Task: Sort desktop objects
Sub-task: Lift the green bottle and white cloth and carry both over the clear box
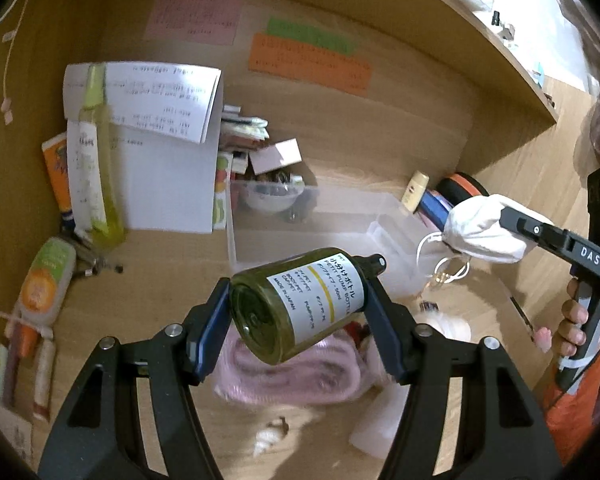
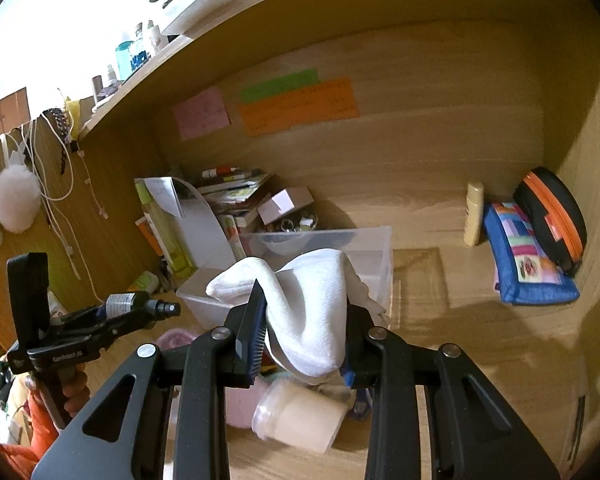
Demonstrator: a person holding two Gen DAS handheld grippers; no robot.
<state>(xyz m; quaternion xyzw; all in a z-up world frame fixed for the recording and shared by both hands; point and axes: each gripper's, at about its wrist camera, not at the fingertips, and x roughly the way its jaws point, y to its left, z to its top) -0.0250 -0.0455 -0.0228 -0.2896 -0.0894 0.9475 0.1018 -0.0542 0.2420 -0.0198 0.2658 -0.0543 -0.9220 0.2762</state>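
Pump bottle [image 1: 300,304], olive green, clamped sideways in left gripper [image 1: 300,308]; white cloth [image 2: 312,312] pinched in right gripper [image 2: 306,320]; both above clear bin [image 2: 340,248].

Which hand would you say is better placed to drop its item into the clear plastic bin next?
Probably right: its gripper, shut on the white cloth, sits directly before the clear bin; the left gripper holds the bottle off to the side.
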